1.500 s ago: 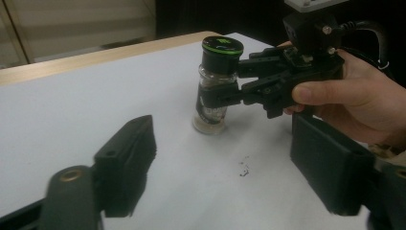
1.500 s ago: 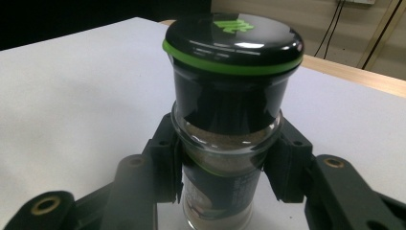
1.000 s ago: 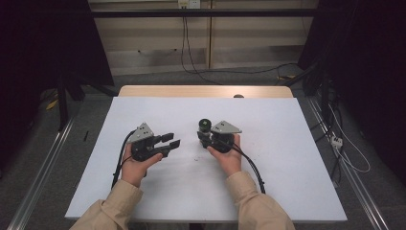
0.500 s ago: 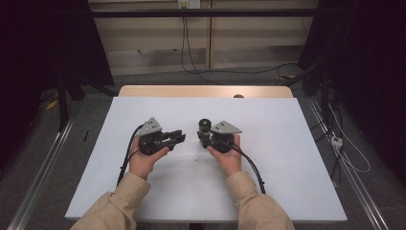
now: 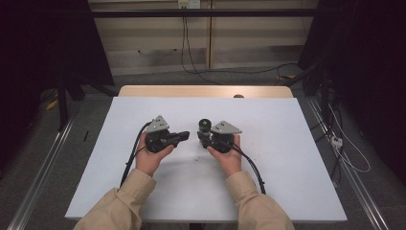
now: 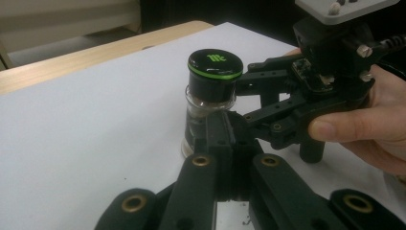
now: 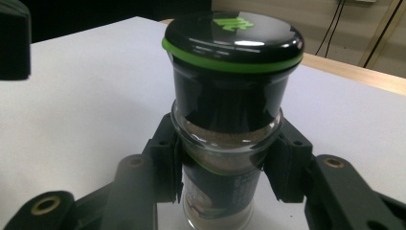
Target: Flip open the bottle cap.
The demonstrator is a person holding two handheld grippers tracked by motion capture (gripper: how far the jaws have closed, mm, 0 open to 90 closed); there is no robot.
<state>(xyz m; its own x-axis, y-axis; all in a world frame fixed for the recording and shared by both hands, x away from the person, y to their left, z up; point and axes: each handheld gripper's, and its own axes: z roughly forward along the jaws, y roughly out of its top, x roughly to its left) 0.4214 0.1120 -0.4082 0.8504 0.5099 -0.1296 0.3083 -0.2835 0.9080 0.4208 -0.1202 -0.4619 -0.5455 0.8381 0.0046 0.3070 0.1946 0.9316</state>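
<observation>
A small glass spice jar point(image 5: 205, 125) with a black lid and a green ring stands upright on the white table point(image 5: 292, 153). My right gripper point(image 5: 203, 136) is shut on the jar's glass body just under the lid. In the right gripper view its jaws press the jar point(image 7: 232, 62) from both sides. My left gripper point(image 5: 186, 137) is shut on nothing, its tips just left of the jar. In the left gripper view the closed jaws point(image 6: 229, 136) sit right in front of the jar point(image 6: 213, 72), and the right gripper point(image 6: 246, 100) reaches in from the right, held by a hand.
A wooden strip point(image 5: 206, 91) runs along the table's far edge. Black cables point(image 5: 251, 165) trail from both grippers toward the person. Metal rails point(image 5: 38, 177) flank the table on the floor, and more cables lie at the right.
My left gripper has moved right toward the jar, and its jaws have come together. The right gripper and the jar have stayed put.
</observation>
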